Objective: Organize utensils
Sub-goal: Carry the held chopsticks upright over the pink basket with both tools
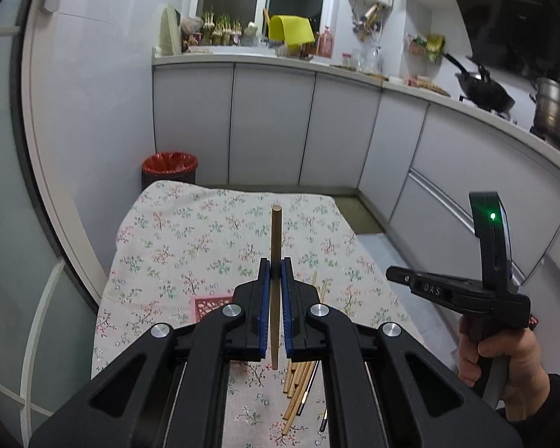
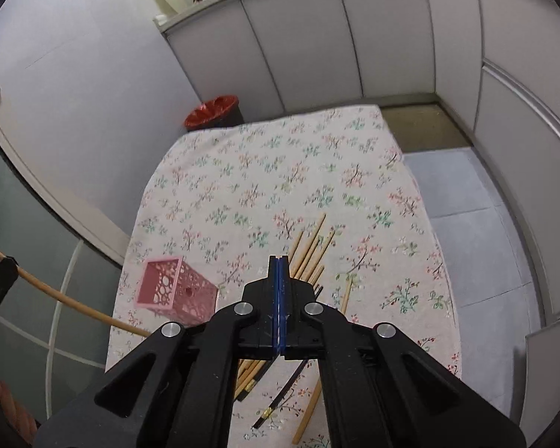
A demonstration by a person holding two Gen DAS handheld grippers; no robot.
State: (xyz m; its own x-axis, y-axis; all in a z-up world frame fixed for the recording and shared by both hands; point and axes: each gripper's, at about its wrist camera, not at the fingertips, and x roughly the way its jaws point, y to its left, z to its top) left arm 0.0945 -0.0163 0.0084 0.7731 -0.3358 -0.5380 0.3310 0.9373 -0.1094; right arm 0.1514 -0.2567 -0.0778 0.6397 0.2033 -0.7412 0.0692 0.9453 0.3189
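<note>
My left gripper [image 1: 276, 266] is shut on a wooden chopstick [image 1: 275, 231] that points away over the floral tablecloth [image 1: 190, 239]. Under it a pile of wooden and black chopsticks [image 1: 298, 384] lies on the cloth. In the right wrist view the same pile of chopsticks [image 2: 313, 246] fans out just beyond my right gripper [image 2: 279, 261], which is shut with nothing between its blue pads. A pink perforated holder [image 2: 173, 289] lies tipped on its side to the left of the pile. The held chopstick [image 2: 67, 300] crosses the right view's lower left.
A bin with a red liner [image 2: 212, 112] stands past the table's far left corner. White cabinets [image 1: 272, 123] run along the back and right. A wok [image 1: 485, 89] and a steel pot [image 1: 556, 112] sit on the counter. A hand [image 1: 504, 358] holds the right gripper's handle.
</note>
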